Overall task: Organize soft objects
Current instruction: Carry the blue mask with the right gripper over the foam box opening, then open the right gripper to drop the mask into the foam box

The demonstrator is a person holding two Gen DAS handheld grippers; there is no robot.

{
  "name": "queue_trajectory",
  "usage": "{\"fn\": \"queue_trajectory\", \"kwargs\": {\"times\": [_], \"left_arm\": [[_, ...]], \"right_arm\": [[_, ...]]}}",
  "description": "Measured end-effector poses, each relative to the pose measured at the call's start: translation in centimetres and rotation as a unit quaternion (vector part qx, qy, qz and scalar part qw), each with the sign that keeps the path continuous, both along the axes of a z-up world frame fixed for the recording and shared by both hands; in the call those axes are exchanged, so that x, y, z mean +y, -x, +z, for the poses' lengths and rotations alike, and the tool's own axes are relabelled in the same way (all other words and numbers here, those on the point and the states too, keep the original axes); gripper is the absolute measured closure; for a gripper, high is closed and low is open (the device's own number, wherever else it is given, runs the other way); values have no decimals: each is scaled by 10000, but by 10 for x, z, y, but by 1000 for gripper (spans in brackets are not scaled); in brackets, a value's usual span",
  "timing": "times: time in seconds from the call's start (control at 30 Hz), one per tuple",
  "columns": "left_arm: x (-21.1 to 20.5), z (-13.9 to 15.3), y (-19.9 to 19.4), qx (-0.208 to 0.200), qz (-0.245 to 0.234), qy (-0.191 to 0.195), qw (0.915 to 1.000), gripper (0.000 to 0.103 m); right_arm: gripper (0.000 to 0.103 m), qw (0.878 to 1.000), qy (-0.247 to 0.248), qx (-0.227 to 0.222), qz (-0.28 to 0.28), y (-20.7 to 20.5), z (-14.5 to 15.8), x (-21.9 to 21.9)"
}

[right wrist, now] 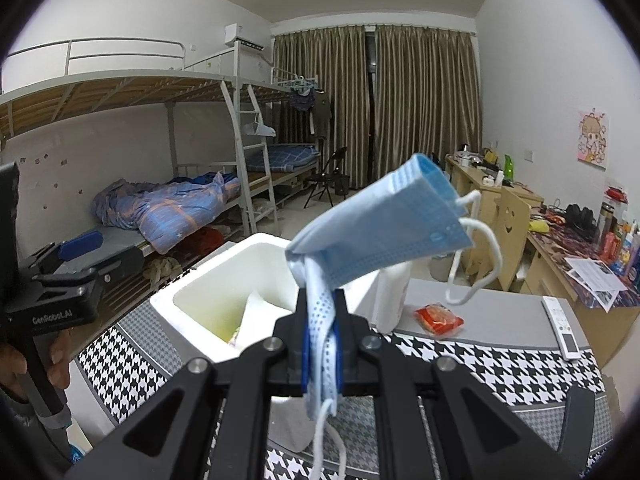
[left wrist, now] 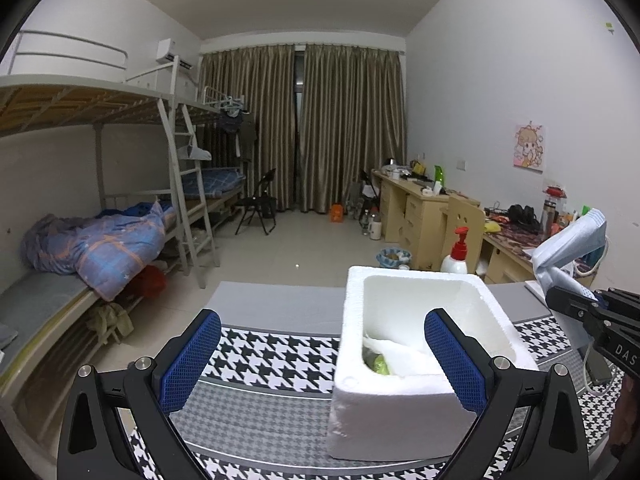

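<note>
A blue surgical mask (right wrist: 380,232) with white ear loops sticks up from my right gripper (right wrist: 322,320), which is shut on its folded lower end. It hangs in the air just right of a white foam box (right wrist: 192,328) on the houndstooth cloth. In the left wrist view the mask (left wrist: 572,248) and right gripper (left wrist: 576,300) show at the right edge, beside the box (left wrist: 400,400). My left gripper (left wrist: 324,360) is open, blue pads wide apart, nothing between them, near the box's front left corner. White paper and something green (left wrist: 378,362) lie inside the box.
A white pump bottle (left wrist: 456,252) with a red top stands behind the box. A red packet (right wrist: 438,318) and a white remote (right wrist: 562,328) lie on the table to the right. Bunk beds run along the left wall, cluttered desks along the right.
</note>
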State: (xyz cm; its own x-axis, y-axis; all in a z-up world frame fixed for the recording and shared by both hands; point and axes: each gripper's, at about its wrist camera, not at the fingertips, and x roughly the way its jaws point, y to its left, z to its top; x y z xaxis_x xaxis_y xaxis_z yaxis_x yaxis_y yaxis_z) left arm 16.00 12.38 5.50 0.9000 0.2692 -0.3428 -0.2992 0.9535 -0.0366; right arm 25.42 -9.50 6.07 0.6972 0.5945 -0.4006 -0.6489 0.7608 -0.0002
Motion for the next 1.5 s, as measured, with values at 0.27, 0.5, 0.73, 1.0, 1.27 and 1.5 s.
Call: {"fn": "queue_trajectory", "kwargs": {"times": [0.27,0.5,0.73,1.0,1.27,1.5], "left_arm": [[8,-6,9,10,80,-23,10000,1],[15,-11,15,51,218,12,9997,1],[16,-15,23,44,322,-2,9995,1],[19,-20,28,37,388,46,9992,1],[31,-25,36,21,605,171,9980,1],[41,-30,37,0,764,244,9968,1]], "right_arm": [[91,9998,51,54,161,-3,1,11],[91,9993,100,126,331,-8,5,25],[91,9985,213,125,493,-6,5,39],[91,9976,331,251,549,-12,2,51],[91,9962,508,375,599,-23,1,70],[90,9945,723,498,565,-33,-6,83]]}}
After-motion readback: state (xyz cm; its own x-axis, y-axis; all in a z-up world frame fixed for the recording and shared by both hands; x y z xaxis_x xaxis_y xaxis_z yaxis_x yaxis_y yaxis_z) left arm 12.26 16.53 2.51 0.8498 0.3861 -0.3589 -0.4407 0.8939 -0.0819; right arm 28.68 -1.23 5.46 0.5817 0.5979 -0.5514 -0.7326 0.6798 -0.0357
